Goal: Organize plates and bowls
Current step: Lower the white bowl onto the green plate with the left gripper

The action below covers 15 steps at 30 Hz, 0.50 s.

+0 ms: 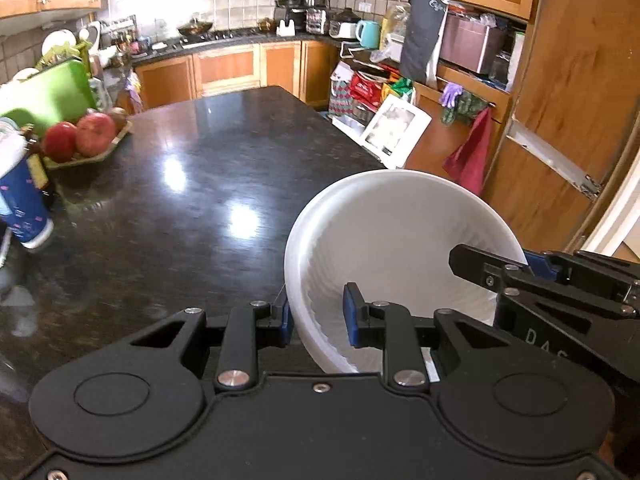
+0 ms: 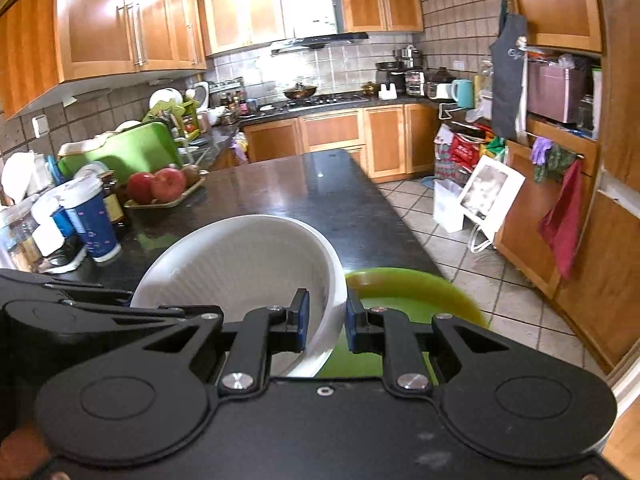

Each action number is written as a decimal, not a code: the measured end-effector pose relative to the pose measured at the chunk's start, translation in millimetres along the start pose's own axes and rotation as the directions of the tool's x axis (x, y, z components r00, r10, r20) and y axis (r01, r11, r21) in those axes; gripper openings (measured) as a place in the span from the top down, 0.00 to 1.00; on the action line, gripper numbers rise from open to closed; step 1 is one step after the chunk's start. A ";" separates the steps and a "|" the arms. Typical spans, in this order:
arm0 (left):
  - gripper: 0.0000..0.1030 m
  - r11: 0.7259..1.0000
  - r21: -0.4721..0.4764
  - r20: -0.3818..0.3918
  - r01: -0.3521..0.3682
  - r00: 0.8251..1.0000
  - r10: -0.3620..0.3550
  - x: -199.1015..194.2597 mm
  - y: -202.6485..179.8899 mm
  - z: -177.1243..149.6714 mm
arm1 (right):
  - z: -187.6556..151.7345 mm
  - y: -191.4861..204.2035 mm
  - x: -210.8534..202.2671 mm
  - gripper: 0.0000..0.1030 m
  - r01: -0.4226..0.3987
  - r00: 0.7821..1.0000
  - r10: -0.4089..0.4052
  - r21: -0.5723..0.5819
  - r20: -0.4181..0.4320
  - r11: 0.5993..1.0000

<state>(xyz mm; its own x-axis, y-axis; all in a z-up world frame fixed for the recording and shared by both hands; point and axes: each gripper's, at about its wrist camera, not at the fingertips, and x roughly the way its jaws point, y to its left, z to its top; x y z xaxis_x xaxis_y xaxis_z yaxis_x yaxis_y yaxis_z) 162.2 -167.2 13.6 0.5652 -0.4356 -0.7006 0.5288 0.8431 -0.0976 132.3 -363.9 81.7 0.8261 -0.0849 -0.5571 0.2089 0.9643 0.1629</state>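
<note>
A large white plastic bowl with fine ribbed rings on its inner wall (image 1: 400,240) is sitting in the lower right of the left wrist view and in the lower centre of the right wrist view. It is tilting, with its opening facing the cameras, and it is hanging above the near edge of the dark polished stone surface (image 1: 200,168). In the right wrist view a green round plastic bowl (image 2: 416,292) is lying just beside the white one, at its right side, partly hidden behind the gripper.

The left gripper (image 1: 316,320) is pointing downward at the bottom centre of its view. Its jaws are closing around the left rim of the white bowl, one blue pad outside the wall and one inside. The right gripper (image 2: 326,320) is holding the opposite rim in the same manner, with its jaws gripping the wall between the blue pads; its outer finger is standing in front of the green bowl. So both grippers are carrying the one white bowl together.

At the left of the surface a tray with red apples (image 1: 80,136) and a blue paper cup with white lid (image 1: 24,200) are standing well apart from the bowl.
</note>
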 end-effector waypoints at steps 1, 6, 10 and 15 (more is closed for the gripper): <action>0.69 1.000 -0.004 -0.007 0.002 1.000 -0.002 3.2 -5.8 1.1 | -0.1 -8.4 0.8 0.80 0.004 1.000 -0.004 0.000 -0.005 1.000; 0.69 0.999 -0.034 -0.037 -0.012 0.999 0.010 17.6 -28.0 3.4 | -0.4 -38.9 7.3 0.80 -0.003 1.000 0.003 -0.012 -0.030 1.000; 0.69 0.997 -0.071 -0.059 -0.036 0.998 0.032 21.9 -33.4 0.9 | 3.3 -55.8 20.4 0.80 -0.040 0.998 0.038 -0.021 -0.058 0.999; 0.69 0.990 -0.129 -0.107 -0.065 0.993 0.051 31.8 -38.2 -0.5 | 6.4 -68.4 36.9 0.81 -0.087 0.992 0.084 -0.024 -0.098 0.996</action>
<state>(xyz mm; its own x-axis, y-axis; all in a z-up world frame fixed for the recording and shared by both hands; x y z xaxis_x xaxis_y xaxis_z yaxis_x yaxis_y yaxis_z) 159.6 -213.1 -5.3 0.5205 -0.3557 -0.7762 0.4053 0.9031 -0.1421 151.8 -434.6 55.2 0.7855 0.0213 -0.6185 0.1241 0.9737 0.1913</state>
